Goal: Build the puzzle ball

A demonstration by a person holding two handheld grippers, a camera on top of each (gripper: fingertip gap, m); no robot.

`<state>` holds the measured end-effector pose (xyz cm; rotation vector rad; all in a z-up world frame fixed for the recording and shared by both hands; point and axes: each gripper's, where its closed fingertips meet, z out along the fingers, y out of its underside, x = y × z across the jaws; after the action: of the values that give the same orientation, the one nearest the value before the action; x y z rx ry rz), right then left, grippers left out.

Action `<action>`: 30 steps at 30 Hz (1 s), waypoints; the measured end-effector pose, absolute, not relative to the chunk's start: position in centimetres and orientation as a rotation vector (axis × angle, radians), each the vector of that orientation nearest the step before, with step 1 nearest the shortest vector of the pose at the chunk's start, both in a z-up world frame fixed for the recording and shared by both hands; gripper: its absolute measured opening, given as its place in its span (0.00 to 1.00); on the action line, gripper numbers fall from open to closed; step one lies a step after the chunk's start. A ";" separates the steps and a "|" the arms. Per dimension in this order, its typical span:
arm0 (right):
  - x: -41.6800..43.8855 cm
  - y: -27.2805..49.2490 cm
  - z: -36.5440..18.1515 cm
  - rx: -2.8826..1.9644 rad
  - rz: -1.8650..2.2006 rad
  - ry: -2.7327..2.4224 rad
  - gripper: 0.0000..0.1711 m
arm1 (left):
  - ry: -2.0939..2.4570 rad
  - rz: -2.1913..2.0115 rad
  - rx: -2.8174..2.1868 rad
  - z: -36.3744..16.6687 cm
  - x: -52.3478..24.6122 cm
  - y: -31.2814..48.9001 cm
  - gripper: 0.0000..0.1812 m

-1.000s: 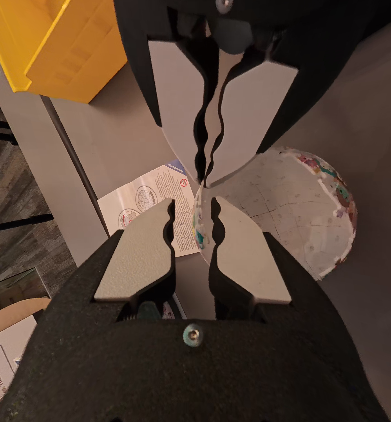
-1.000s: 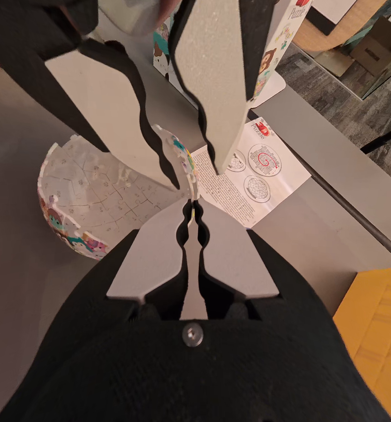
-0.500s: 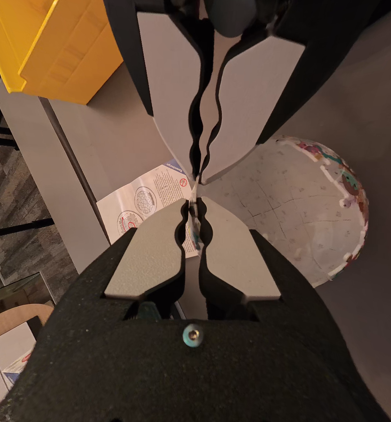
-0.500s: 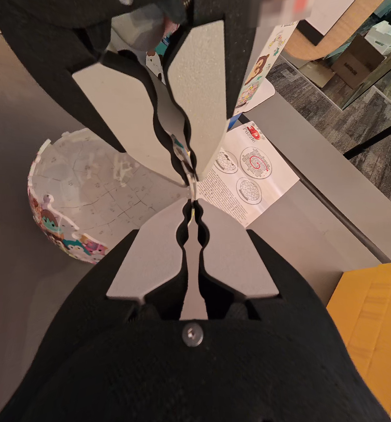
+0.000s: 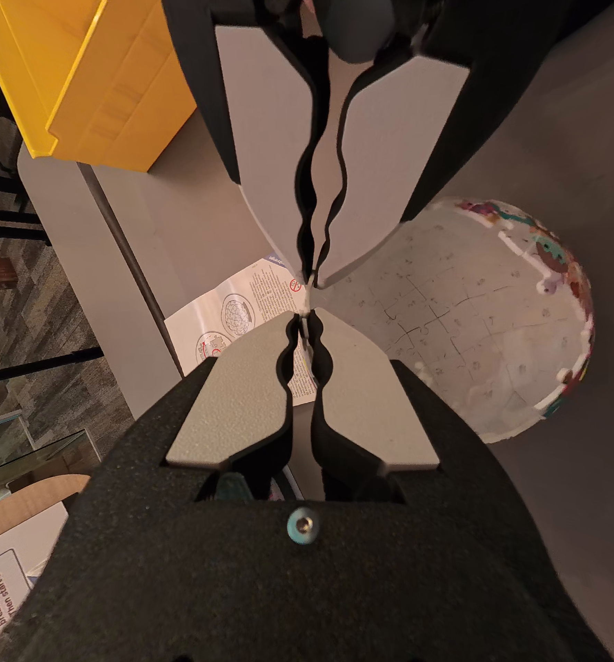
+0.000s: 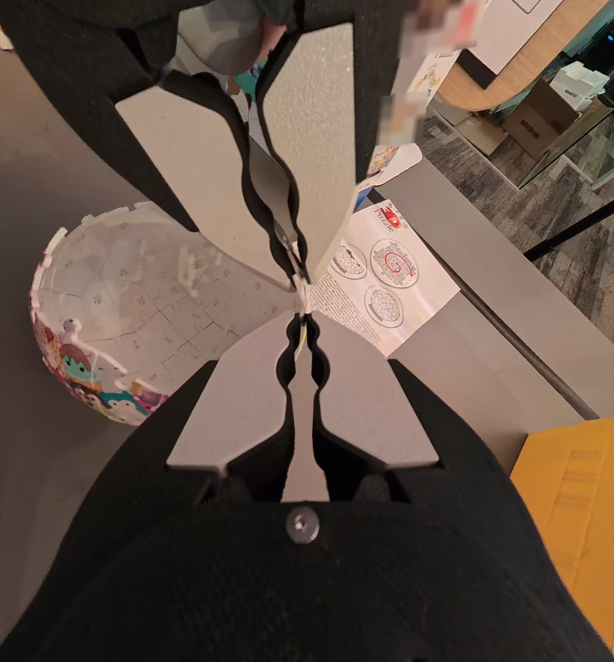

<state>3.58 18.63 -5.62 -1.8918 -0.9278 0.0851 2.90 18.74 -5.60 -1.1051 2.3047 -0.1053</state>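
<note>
Grey table (image 5: 198,229) carries a half-built puzzle ball (image 5: 477,329), open side up, beside a printed instruction leaflet (image 6: 381,286). Above them, left hand-held gripper (image 5: 303,317) and right hand-held gripper (image 6: 302,317), tip to tip, each clench a puzzle piece (image 6: 301,293).

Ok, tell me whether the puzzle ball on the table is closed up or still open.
Still open. The puzzle ball lies as a partial shell, its white inside and jagged rim showing. Both grippers pinch thin pieces edge to edge above the table.
</note>
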 end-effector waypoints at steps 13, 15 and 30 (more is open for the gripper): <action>3.2 19.0 -5.5 -1.831 0.059 -0.968 0.02 | 2.312 -0.081 -1.056 -5.6 2.8 18.8 0.02; 3.3 19.1 -5.5 -1.839 0.063 -0.953 0.02 | 2.301 -0.059 -1.032 -5.6 2.8 18.8 0.04; 3.3 19.3 -5.5 -1.847 0.069 -0.942 0.02 | 2.311 -0.055 -1.091 -5.8 3.2 19.1 0.05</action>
<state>3.33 19.27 -5.45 -1.8470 -0.9416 0.0692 3.19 19.05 -5.81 -1.0907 2.3106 -0.0554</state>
